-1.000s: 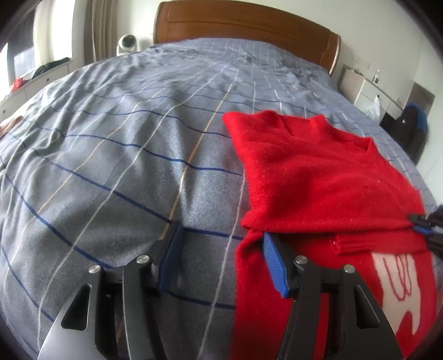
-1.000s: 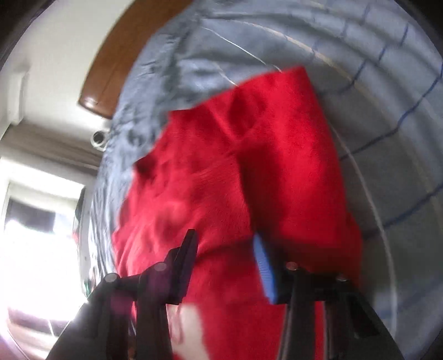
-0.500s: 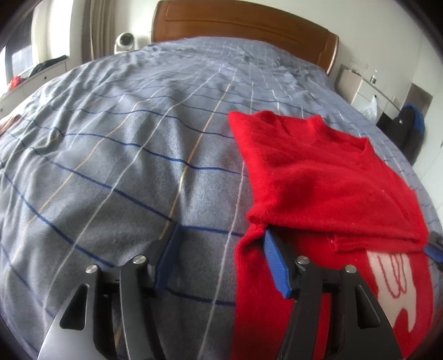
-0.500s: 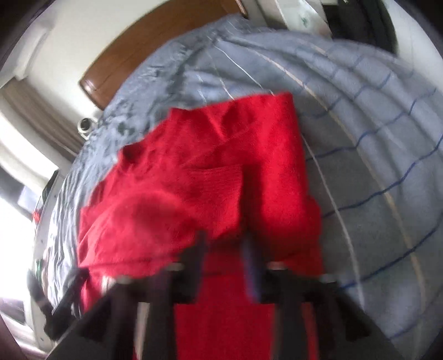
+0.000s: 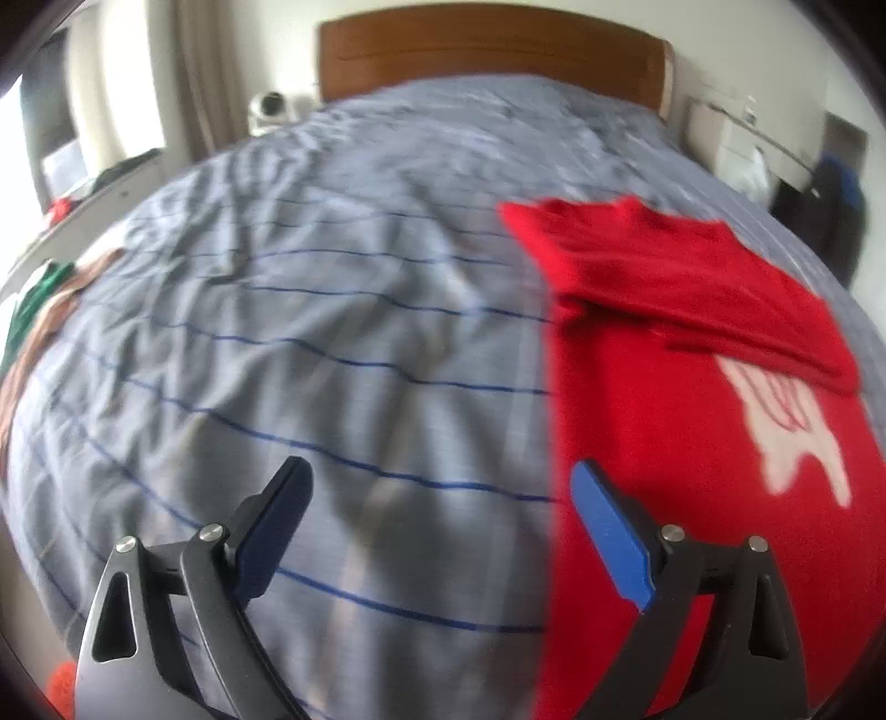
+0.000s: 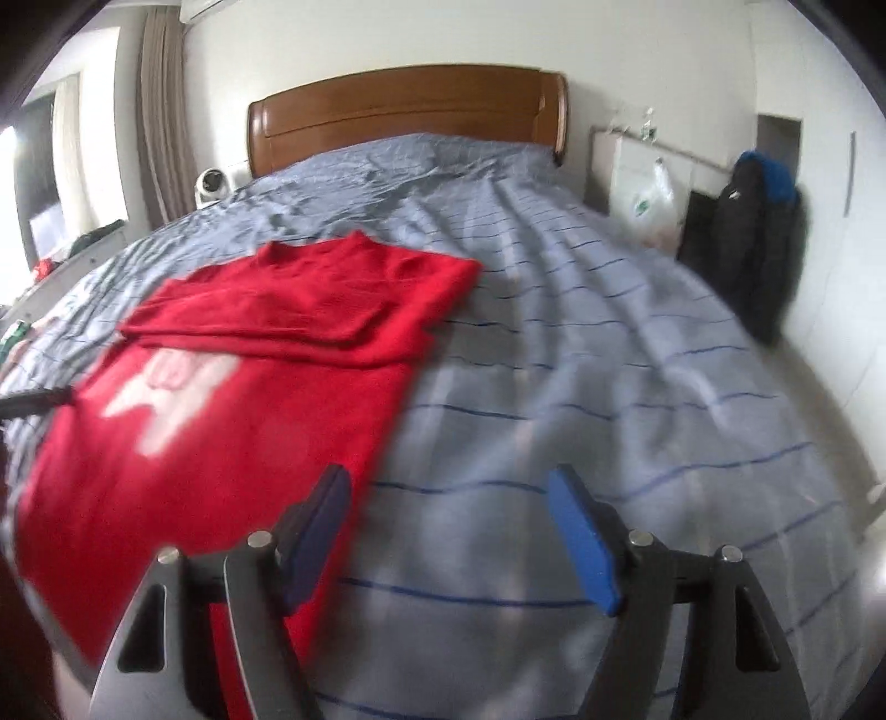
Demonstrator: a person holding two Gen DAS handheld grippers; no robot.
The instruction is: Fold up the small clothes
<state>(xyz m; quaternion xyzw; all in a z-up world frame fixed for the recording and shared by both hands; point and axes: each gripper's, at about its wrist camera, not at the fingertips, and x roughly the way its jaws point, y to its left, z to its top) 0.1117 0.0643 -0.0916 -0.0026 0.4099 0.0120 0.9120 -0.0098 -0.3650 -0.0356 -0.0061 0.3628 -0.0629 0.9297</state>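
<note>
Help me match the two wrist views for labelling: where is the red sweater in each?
Left wrist: red sweater fills the right side, on the bedspread.
Right wrist: red sweater fills the left side.
Shared landmark: the wooden headboard at top centre.

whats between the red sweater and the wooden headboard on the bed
Only bare striped bedcover lies between the red sweater and the headboard; the right wrist view shows it best.

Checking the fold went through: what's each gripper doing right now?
Left gripper: open, jaws just widened, nothing between them, beside the red sweater.
Right gripper: open, jaws just widened, holding nothing.
</note>
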